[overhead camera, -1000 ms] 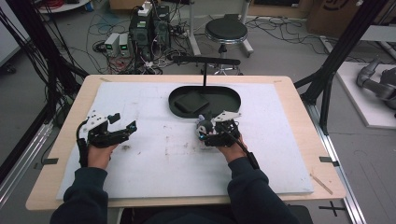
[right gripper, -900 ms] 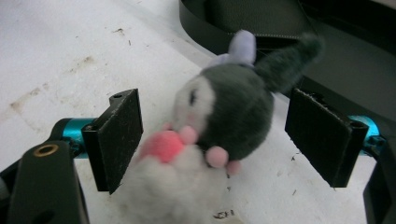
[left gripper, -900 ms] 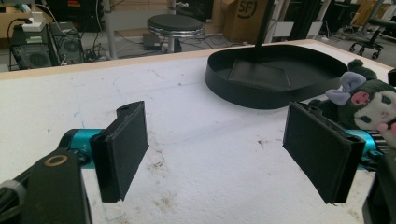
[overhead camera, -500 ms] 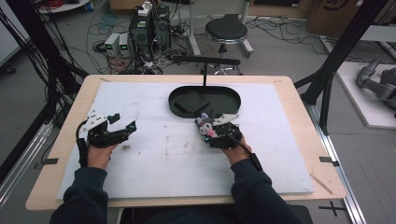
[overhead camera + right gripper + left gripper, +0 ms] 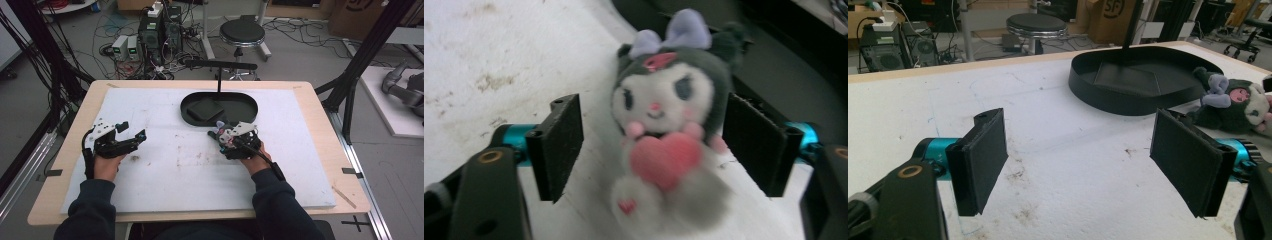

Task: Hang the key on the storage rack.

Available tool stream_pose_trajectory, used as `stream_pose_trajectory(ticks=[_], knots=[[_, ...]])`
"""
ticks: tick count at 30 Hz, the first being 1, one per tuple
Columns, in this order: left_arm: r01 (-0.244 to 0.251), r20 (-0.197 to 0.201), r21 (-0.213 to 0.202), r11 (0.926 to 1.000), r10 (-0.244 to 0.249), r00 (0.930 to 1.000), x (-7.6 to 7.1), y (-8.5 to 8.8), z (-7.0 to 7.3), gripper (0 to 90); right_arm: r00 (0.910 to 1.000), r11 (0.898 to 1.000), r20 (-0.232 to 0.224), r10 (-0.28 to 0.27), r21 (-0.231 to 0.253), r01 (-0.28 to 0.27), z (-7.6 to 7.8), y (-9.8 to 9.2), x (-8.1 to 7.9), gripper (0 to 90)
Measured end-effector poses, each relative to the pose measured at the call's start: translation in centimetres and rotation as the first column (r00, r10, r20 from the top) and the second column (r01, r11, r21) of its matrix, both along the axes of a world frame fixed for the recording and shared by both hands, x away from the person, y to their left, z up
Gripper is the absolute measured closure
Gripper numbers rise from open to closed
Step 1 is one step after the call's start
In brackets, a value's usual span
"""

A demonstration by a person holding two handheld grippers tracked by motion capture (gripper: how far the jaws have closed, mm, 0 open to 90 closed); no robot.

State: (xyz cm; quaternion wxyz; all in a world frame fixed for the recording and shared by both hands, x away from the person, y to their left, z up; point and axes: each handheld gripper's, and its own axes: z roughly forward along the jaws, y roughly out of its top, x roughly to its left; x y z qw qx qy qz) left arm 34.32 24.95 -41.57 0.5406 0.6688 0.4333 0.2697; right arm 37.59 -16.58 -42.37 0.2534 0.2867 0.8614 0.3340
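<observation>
A small plush toy (image 5: 664, 125) with a dark hood, a lilac bow and a pink heart lies on the white mat, right in front of the black oval tray (image 5: 252, 107). My right gripper (image 5: 656, 130) straddles it. Its jaws have just been opening and stand wide, one on each side of the toy, with a gap at the left pad. From the high view the plush toy (image 5: 219, 131) peeks out at the tip of the right gripper (image 5: 225, 137). My left gripper (image 5: 132, 131) rests at the mat's left, open and with nothing between its pads (image 5: 983, 155). The plush toy (image 5: 1233, 102) lies far to its right.
The black tray (image 5: 1108, 97) holds a dark flat plate with a thin post rising from it. The white mat (image 5: 190, 170) is stained near the middle. Beyond the table's far edge stand a stool (image 5: 242, 34) and computer boxes with cables.
The right gripper has shifted only slightly beside the tray, with the plush still at its tip. The left hand has kept still.
</observation>
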Motion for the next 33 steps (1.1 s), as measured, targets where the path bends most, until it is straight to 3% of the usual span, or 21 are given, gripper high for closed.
stream_pose_trajectory(ticks=[4,8,15,20,22,23,25,30,31,33], knots=[[0.001,-0.002,0.001,1.0000,-0.001,1.0000,0.0,0.1,0.0,22.7,0.9999,0.998,0.003,-0.015,-0.054,0.015,-1.0,0.3,0.8,24.5],[0.001,-0.002,0.000,1.0000,-0.001,1.0000,0.1,0.0,0.0,22.8,0.9994,0.993,0.011,-0.032,-0.115,0.033,-1.3,-0.2,1.3,38.2],[0.000,-0.003,-0.003,1.0000,0.000,1.0000,0.1,0.1,0.0,23.0,0.9970,0.997,-0.042,-0.064,-0.039,0.063,-0.7,-1.2,1.6,45.5],[-0.002,-0.003,-0.003,1.0000,0.002,1.0000,0.1,0.1,-0.1,23.1,0.9968,0.995,-0.056,-0.056,0.078,0.061,1.6,-2.7,1.6,45.5],[-0.001,-0.003,-0.002,1.0000,0.001,1.0000,0.1,0.1,0.0,23.3,0.9978,0.992,-0.043,-0.050,0.114,0.055,3.6,-3.6,1.7,45.3],[-0.001,-0.002,-0.002,1.0000,0.001,1.0000,0.1,0.1,0.0,23.3,0.9978,0.992,-0.043,-0.050,0.114,0.055,3.6,-3.6,1.7,45.3],[-0.006,-0.001,-0.004,1.0000,0.006,1.0000,0.0,0.2,0.0,23.6,0.9981,0.989,-0.038,-0.047,0.141,0.052,5.5,-4.7,2.0,45.3],[-0.009,0.003,-0.005,0.9999,0.009,1.0000,0.0,0.2,0.0,23.6,0.9979,0.987,-0.033,-0.056,0.149,0.061,7.7,-6.1,2.5,45.3],[-0.008,0.009,-0.005,1.0000,0.008,0.9999,0.0,0.2,0.1,23.6,0.9980,0.988,-0.028,-0.056,0.145,0.060,8.8,-6.6,2.8,45.3],[-0.006,0.028,-0.004,1.0000,0.006,0.9996,-0.1,0.1,0.2,23.6,0.9980,0.987,-0.025,-0.059,0.145,0.062,9.3,-6.8,2.9,45.3]])
